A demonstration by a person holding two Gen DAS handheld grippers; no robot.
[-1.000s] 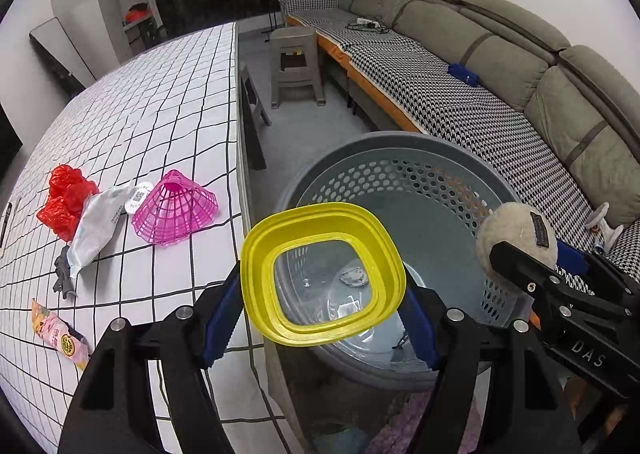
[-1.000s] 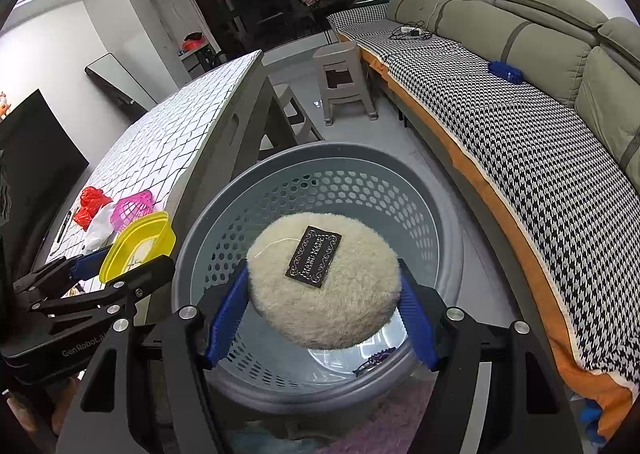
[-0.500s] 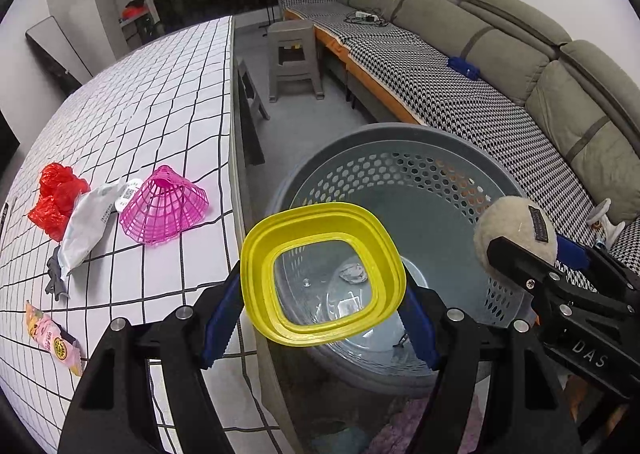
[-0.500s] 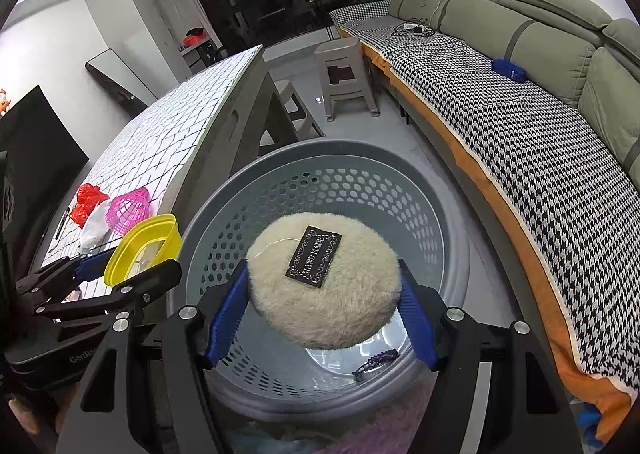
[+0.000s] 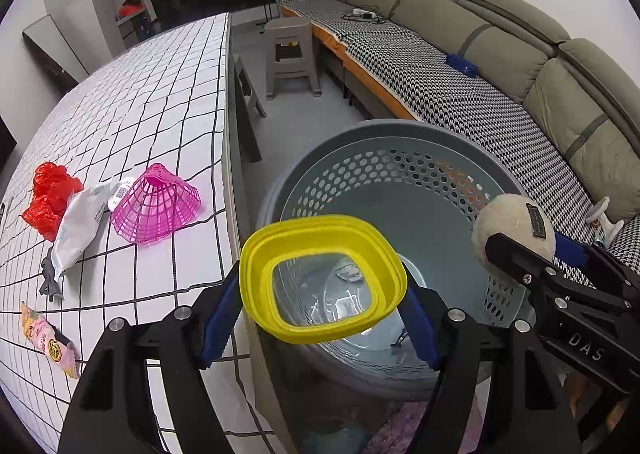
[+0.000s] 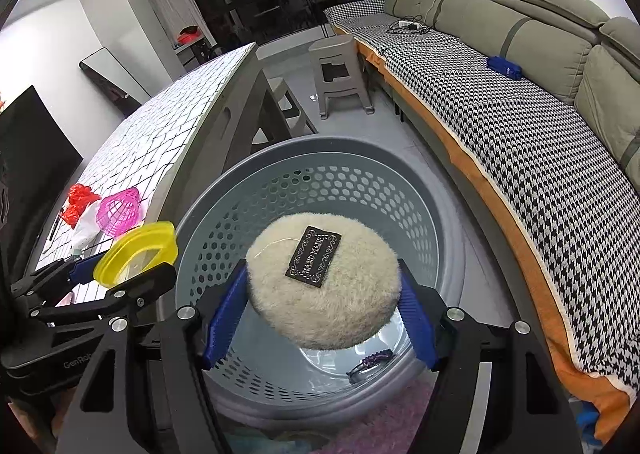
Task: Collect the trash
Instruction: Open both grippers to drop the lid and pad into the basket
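My left gripper (image 5: pixel 320 302) is shut on a yellow plastic ring-shaped lid (image 5: pixel 292 242) and holds it over the near-left rim of the grey perforated basket (image 5: pixel 400 134). My right gripper (image 6: pixel 320 310) is shut on a round cream fluffy pad (image 6: pixel 352 294) with a black label and holds it above the basket's middle (image 6: pixel 320 158). The pad also shows in the left wrist view (image 5: pixel 508 214). The yellow lid also shows in the right wrist view (image 6: pixel 136 250). A few small scraps lie on the basket floor (image 5: pixel 348 274).
On the checked table (image 5: pixel 140 94) lie a pink mesh basket (image 5: pixel 156 202), a white wrapper (image 5: pixel 76 226), a red plastic bag (image 5: pixel 50 198) and a pink snack packet (image 5: pixel 44 338). A grey stool (image 5: pixel 290 54) and a houndstooth-covered sofa (image 5: pixel 440 74) stand behind.
Both grippers have moved slightly further over the basket. The table items have shifted left in the left wrist view. Both grips are unchanged.
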